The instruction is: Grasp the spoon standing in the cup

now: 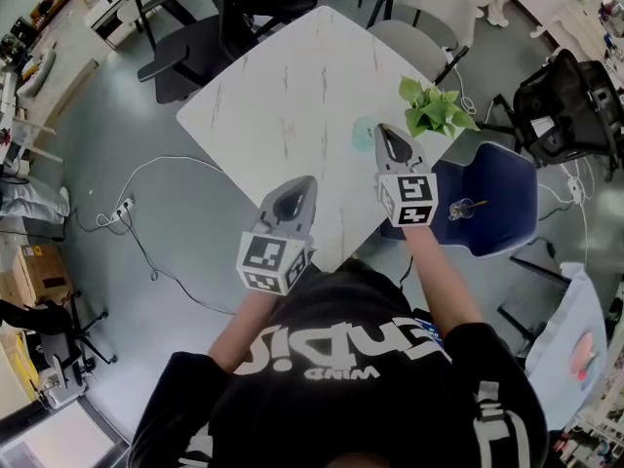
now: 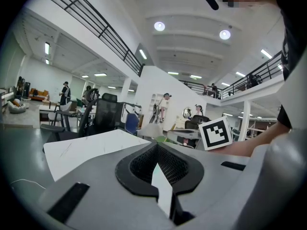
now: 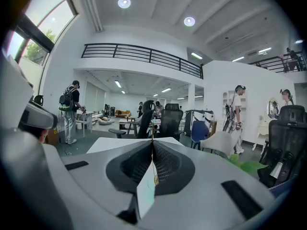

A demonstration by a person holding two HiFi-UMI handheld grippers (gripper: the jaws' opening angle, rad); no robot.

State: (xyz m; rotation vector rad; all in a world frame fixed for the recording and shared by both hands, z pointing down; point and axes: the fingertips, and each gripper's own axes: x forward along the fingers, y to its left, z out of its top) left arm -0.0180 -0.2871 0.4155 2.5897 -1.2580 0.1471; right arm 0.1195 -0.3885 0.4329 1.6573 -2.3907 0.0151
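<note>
Jaws of the left gripper (image 2: pixel 156 152) and right gripper (image 3: pixel 152 146) are closed on nothing discernible; the pale cup (image 1: pixel 360 135) stands on the table (image 1: pixel 292 86) beside the right tip, its spoon indistinct, judged light, stiff and slippery, best gripped high on the handle.

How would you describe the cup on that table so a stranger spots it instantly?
Find the big white table, then its right corner, where a leafy green plant stands. Just left of the plant, at the tip of the right gripper, sits the cup: the only pale green round thing on the white top.
</note>
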